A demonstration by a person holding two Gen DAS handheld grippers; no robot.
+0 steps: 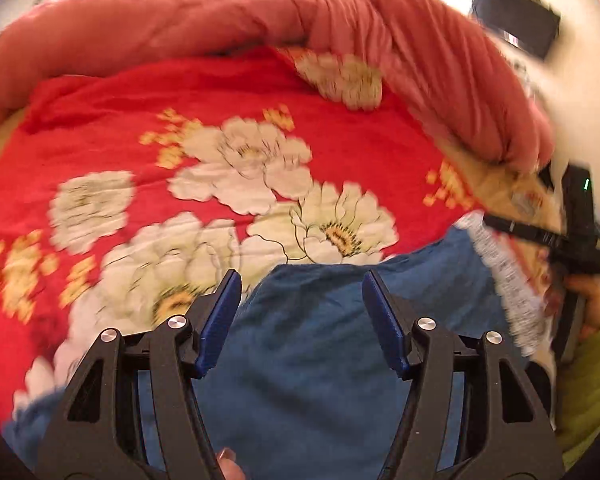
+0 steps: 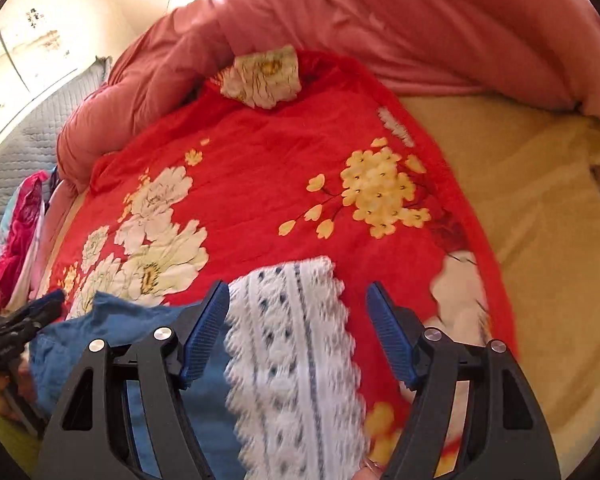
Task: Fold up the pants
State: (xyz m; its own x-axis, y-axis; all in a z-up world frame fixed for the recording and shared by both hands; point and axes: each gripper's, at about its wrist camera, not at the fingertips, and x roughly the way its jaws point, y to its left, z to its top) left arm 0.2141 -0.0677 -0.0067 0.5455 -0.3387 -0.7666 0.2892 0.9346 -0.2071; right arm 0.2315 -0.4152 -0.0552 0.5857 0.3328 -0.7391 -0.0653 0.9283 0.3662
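Observation:
Blue pants (image 1: 320,340) with a white lace trim (image 1: 500,276) lie on a red floral blanket (image 1: 220,120) on a bed. My left gripper (image 1: 300,288) is open above the blue cloth, its blue pads apart and empty. My right gripper (image 2: 298,300) is open over the lace trim (image 2: 296,344), with the blue cloth (image 2: 132,320) at its left. The right gripper shows in the left wrist view at the right edge (image 1: 572,240). The left gripper shows at the left edge of the right wrist view (image 2: 24,320). Both views are blurred.
A rolled pink quilt (image 1: 220,12) (image 2: 380,20) runs along the far side of the blanket. A beige sheet (image 2: 540,220) lies to the right. Pink clothes (image 2: 20,232) and a grey quilted pad (image 2: 20,152) lie at the left. A black box (image 1: 516,24) sits far right.

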